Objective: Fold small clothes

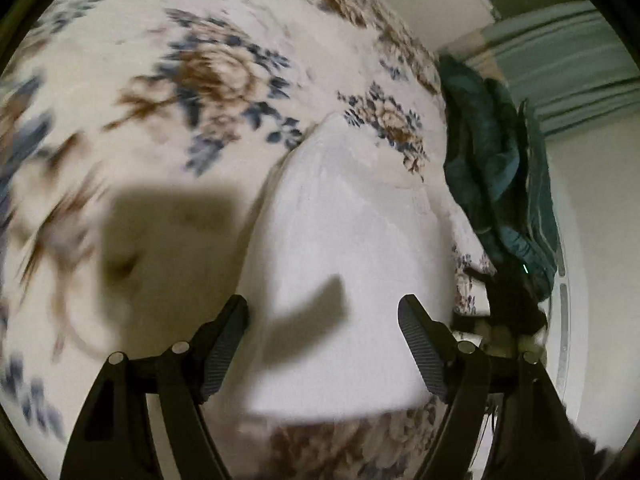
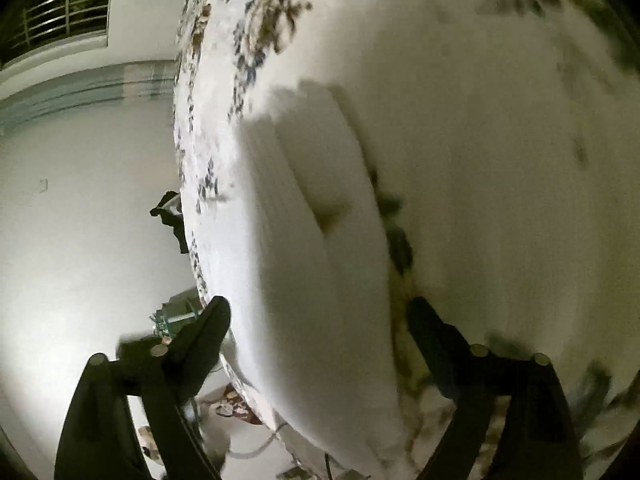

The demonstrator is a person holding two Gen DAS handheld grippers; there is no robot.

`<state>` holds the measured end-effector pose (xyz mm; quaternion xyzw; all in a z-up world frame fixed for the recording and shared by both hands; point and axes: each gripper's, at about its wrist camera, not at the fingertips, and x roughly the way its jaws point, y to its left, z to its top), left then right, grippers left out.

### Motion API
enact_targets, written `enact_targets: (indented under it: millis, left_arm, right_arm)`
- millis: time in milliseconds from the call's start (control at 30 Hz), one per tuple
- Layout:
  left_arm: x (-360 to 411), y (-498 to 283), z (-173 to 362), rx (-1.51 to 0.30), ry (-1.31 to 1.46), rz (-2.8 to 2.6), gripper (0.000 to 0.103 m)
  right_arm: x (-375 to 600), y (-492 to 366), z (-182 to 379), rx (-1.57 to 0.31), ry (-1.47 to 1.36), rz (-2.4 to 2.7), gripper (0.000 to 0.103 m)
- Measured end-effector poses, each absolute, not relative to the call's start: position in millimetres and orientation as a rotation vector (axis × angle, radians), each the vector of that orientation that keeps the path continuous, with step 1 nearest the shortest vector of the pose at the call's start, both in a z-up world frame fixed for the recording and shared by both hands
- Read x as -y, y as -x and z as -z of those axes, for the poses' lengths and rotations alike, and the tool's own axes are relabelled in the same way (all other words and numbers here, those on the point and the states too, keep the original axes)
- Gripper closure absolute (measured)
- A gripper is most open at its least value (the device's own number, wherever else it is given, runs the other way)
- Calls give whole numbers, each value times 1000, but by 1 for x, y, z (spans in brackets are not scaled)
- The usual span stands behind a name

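White garment point(image 1: 332, 264) lies folded flat on the floral bedspread point(image 1: 168, 80). Left gripper point(image 1: 323, 320) above it, jaws apart, holding nothing. Left view alone shows a teal clothes heap point(image 1: 492, 168) at the bed's edge. Right gripper point(image 2: 318, 320) jaws wide apart, empty; its view is blurred and alone shows a barred window point(image 2: 60, 8).

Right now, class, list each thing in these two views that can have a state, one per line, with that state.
Left tool: open, nothing between its fingers.
Right tool: open, gripping nothing.
White cloth: folded, lying flat on the bedspread.
Teal clothes: crumpled, unfolded, heaped at the bed's edge.
Floral bedspread: spread out under the cloth.
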<state>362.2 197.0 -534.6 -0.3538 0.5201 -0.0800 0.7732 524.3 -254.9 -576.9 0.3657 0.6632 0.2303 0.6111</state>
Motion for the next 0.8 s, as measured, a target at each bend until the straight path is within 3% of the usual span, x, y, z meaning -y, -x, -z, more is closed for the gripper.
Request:
enact_targets:
  millis: [133, 233, 367, 533, 600, 633, 667, 700, 800]
  left_arm:
    - [-197, -296, 544, -1045, 956, 98, 22]
    - [-178, -273, 584, -1019, 1155, 106, 22]
    - [-148, -285, 630, -963, 1341, 142, 22]
    - [-132, -323, 650, -855, 1401, 95, 22]
    - [-138, -328, 646, -781, 1427, 52, 30]
    - [-141, -331, 643, -765, 1426, 38, 58]
    - [-147, -336, 639, -766, 1418, 40, 65]
    - [-153, -339, 633, -771, 1402, 47, 66]
    - [-176, -351, 614, -801, 1348, 92, 69]
  right_arm:
    - [250, -556, 591, -1595, -792, -582, 0]
    - [231, -578, 607, -1671, -734, -623, 0]
    - [215, -586, 621, -1729, -725, -697, 0]
    - [211, -591, 628, -1746, -736, -711, 0]
    - [212, -590, 626, -1724, -716, -719, 1]
    - [211, -586, 623, -1710, -687, -727, 3]
    - [213, -582, 622, -1701, -665, -733, 28]
    - [213, -577, 622, -1702, -666, -727, 66]
    - [215, -556, 614, -1647, -720, -698, 76]
